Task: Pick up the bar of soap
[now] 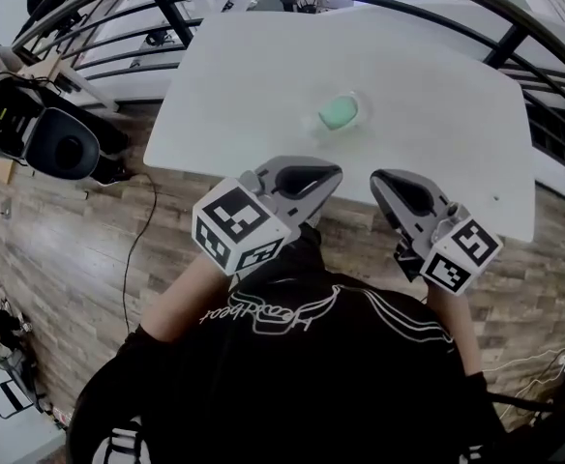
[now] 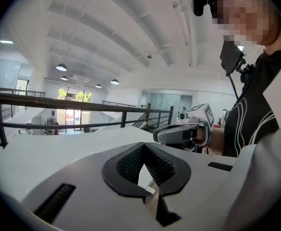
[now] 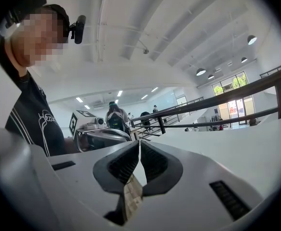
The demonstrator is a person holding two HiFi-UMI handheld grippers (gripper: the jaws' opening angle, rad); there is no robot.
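A pale green bar of soap (image 1: 341, 112) lies in a clear dish on the white table (image 1: 244, 85), right of its middle. My left gripper (image 1: 333, 172) hovers at the table's near edge, just below the soap, with its jaws shut and nothing between them. To its right my right gripper (image 1: 381, 179) sits at the same edge, also shut and empty. In the left gripper view the shut tips (image 2: 143, 146) point over the table toward the right gripper (image 2: 184, 131). The right gripper view shows closed tips (image 3: 139, 143) and the left gripper (image 3: 99, 138). Neither gripper view shows the soap.
A black metal railing (image 1: 428, 3) curves round the table's far side. Wooden floor (image 1: 60, 220) lies to the left, with a black bag and equipment (image 1: 41, 129) and a cable (image 1: 133, 249). The person's dark shirt (image 1: 302, 356) fills the lower head view.
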